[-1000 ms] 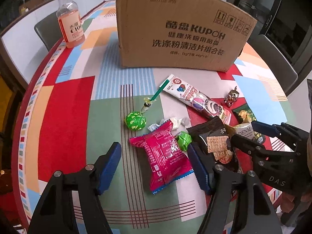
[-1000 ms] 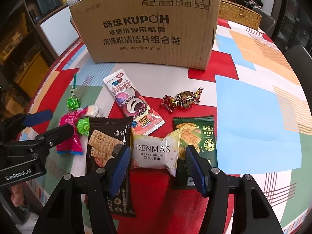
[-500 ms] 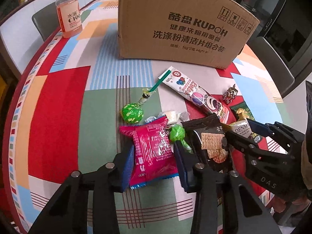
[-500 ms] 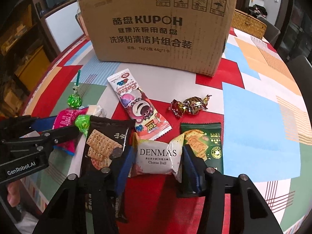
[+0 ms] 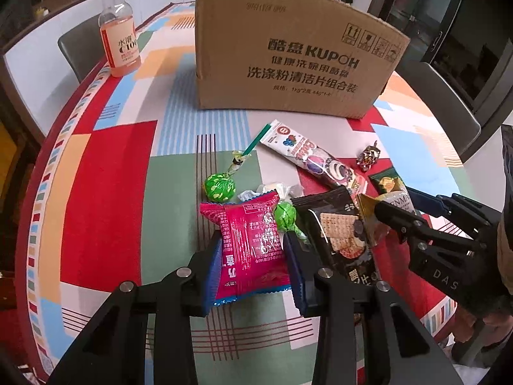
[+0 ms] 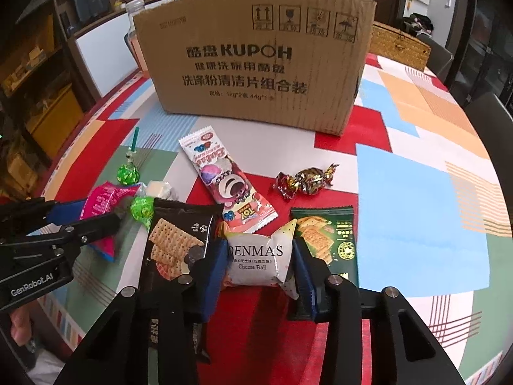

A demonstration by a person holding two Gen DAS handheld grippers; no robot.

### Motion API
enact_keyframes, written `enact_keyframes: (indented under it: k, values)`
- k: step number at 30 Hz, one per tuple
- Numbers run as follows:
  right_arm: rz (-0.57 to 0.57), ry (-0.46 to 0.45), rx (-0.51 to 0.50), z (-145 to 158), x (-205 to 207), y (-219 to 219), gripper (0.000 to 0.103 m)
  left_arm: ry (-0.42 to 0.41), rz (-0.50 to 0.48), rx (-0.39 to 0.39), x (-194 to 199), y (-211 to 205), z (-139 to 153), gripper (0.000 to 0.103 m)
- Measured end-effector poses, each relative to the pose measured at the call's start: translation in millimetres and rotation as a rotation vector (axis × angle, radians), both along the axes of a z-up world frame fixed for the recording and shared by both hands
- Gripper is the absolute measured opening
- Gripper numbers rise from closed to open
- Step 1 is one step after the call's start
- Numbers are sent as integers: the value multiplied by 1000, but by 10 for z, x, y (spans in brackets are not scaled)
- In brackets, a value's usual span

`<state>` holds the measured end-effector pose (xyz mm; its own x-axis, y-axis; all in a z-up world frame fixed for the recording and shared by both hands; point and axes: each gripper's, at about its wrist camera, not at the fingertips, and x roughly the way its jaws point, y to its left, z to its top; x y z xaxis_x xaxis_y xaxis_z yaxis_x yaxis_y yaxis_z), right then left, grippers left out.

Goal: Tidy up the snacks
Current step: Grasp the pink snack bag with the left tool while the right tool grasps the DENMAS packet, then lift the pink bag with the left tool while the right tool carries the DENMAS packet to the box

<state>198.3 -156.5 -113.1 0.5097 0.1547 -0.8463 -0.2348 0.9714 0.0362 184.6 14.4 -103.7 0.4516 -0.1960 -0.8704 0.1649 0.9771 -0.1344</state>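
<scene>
both jaws just closed: left gripper (image 5: 253, 256) grips pink packet (image 5: 250, 243), right gripper (image 6: 259, 266) cheese-ball pack (image 6: 256, 260).

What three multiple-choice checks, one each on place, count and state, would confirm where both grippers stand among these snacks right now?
1. Where does the gold-and-red foil candy lie?
A. Inside the cardboard box
B. On the table between the cardboard box and the green cracker pack
C. Under the drink bottle

2. How many green-wrapped lollipops are on the table?
A. Two
B. Four
C. None

3. What is the right gripper doing?
A. Hanging open over bare table
B. Closed on the drink bottle
C. Closed on the white Cheese Ball pack

Answers:
1. B: it sits on the red patch, in front of the box and behind the green pack.
2. A: one with its green stick, another beside the pink packet.
3. C: both blue pads press the pack's sides, just closed in; the left gripper likewise clamps the pink packet.
</scene>
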Motion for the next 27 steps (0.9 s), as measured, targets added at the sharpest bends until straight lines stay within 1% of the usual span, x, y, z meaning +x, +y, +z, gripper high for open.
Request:
enact_keyframes:
  k: [4, 11, 27]
  values:
    - [-13, -33, 5, 108, -45, -26, 42, -32, -5, -4, -31, -24, 108, 37]
    - [-21, -95, 17, 318, -90, -65, 42, -113, -13, 1, -66, -63, 367, 37]
    - [-23, -325, 75, 1065, -28, -120, 42, -324, -46, -17, 10, -139, 1060, 37]
